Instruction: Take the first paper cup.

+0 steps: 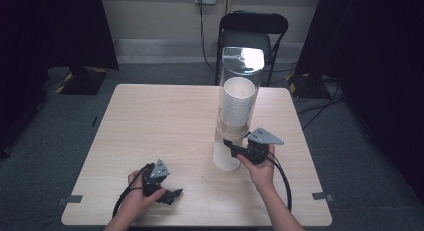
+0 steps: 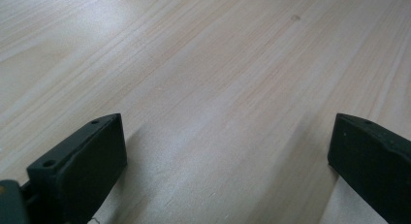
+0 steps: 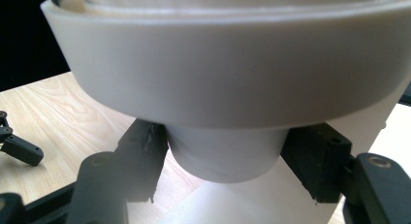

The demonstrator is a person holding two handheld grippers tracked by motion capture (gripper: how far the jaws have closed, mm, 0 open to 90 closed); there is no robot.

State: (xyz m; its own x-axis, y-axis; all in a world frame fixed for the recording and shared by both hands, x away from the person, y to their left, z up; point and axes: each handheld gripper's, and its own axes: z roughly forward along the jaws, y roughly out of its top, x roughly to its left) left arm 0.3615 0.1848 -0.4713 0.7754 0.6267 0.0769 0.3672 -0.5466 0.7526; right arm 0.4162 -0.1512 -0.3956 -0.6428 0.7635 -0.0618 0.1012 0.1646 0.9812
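The bottom paper cup (image 3: 224, 156) pokes out beneath the upright cup dispenser (image 1: 239, 91), straight ahead of the right hand-held gripper (image 3: 225, 163), whose jaws have closed onto its sides. Its axis runs vertical. The left hand-held gripper (image 1: 167, 193) rests wide open on the counter (image 1: 150, 121), well apart.

We saw a dim room with dark edges, glare on the clear tube's (image 1: 243, 61) top, soft shadows under the jaws, the near white cup (image 3: 225, 153) blurred.
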